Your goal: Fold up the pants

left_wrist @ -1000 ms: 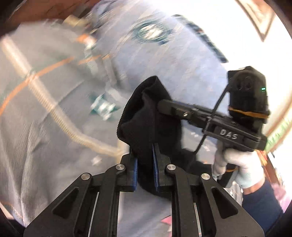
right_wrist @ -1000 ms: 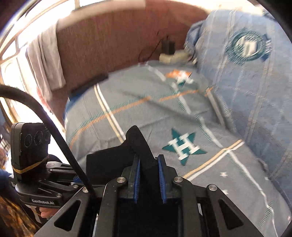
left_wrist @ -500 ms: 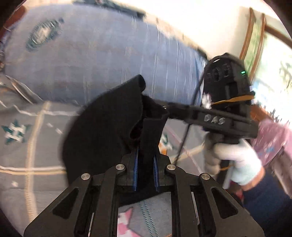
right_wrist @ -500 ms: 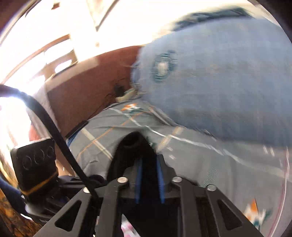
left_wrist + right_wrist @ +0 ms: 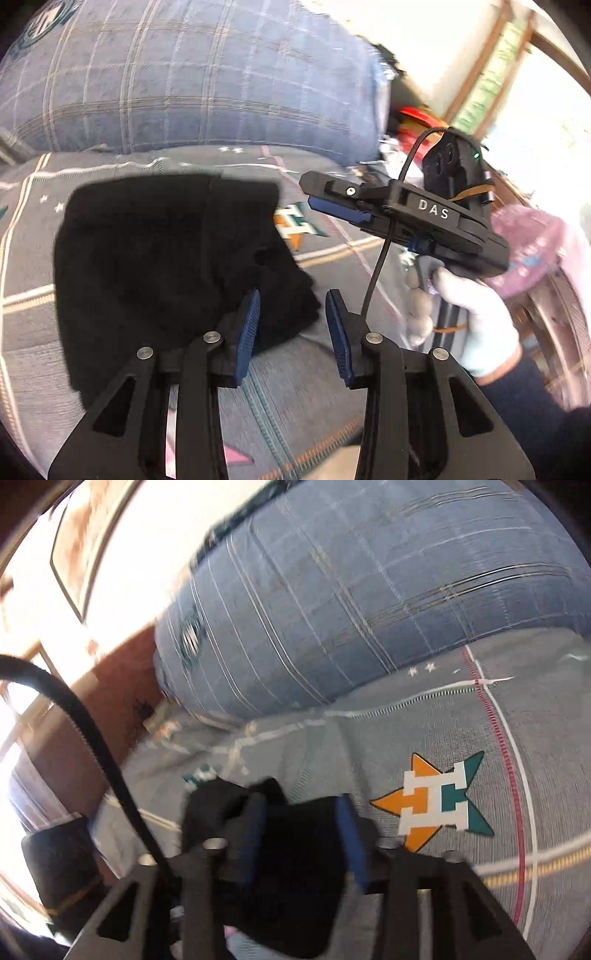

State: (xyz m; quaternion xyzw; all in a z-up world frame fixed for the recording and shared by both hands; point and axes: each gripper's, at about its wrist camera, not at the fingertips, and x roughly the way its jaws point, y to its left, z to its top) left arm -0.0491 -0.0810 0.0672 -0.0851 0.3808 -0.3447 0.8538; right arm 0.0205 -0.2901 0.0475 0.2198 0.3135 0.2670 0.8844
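Note:
The black pants (image 5: 155, 258) lie folded in a compact pile on the grey bedspread (image 5: 295, 387). My left gripper (image 5: 293, 321) is open and empty, just right of the pile's near corner. My right gripper (image 5: 332, 201) shows side-on in the left wrist view, held in a white-gloved hand, above and right of the pants. In the right wrist view the right gripper (image 5: 301, 830) is open, with the black pants (image 5: 295, 867) lying under and between its fingers, not pinched.
A large blue plaid pillow (image 5: 184, 85) lies along the far side of the bed. The bedspread has an orange and teal star logo (image 5: 436, 805). A pink bag (image 5: 535, 243) and clutter are at the right. A brown headboard (image 5: 74, 746) is at the left.
Both grippers held the pants up, shut on the cloth. Now the pants lie on the bed and both grippers have opened and let go.

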